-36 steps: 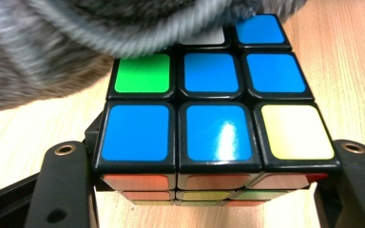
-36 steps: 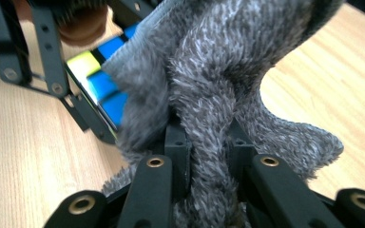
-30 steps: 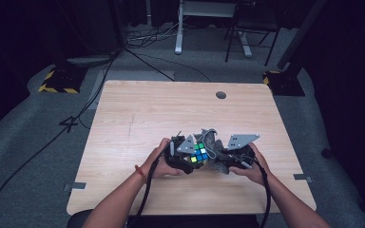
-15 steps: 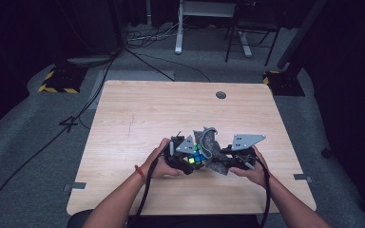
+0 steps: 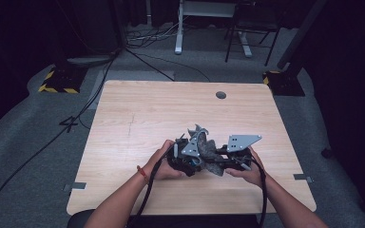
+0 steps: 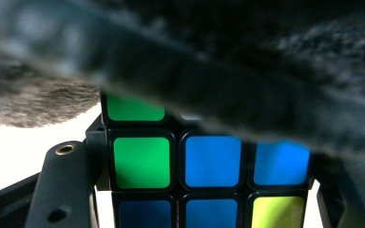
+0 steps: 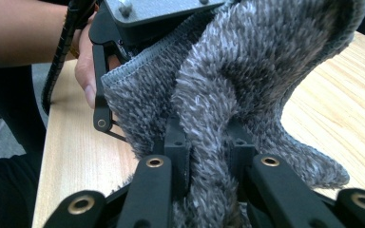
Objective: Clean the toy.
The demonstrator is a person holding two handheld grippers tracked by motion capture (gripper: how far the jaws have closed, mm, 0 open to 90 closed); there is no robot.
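Observation:
A Rubik's cube (image 6: 214,161) with green, blue and yellow stickers sits between the jaws of my left gripper (image 5: 185,162), which is shut on it. A fluffy grey cloth (image 7: 247,76) lies over the cube's top, and in the high view the cloth (image 5: 204,148) hides the cube. My right gripper (image 7: 208,137) is shut on a fold of this cloth and holds it against the left gripper's body. Both grippers meet just above the wooden table (image 5: 142,114), near its front middle, each held by a hand.
A round cable hole (image 5: 221,95) sits near the table's far edge. Bare wood lies on all sides of the hands. On the floor beyond are cables, a stand base with yellow-black tape (image 5: 57,80) and chair legs (image 5: 247,42).
The cloth has been drawn over the cube, whose coloured faces showed in the high view before. The right gripper has shifted slightly toward the left one.

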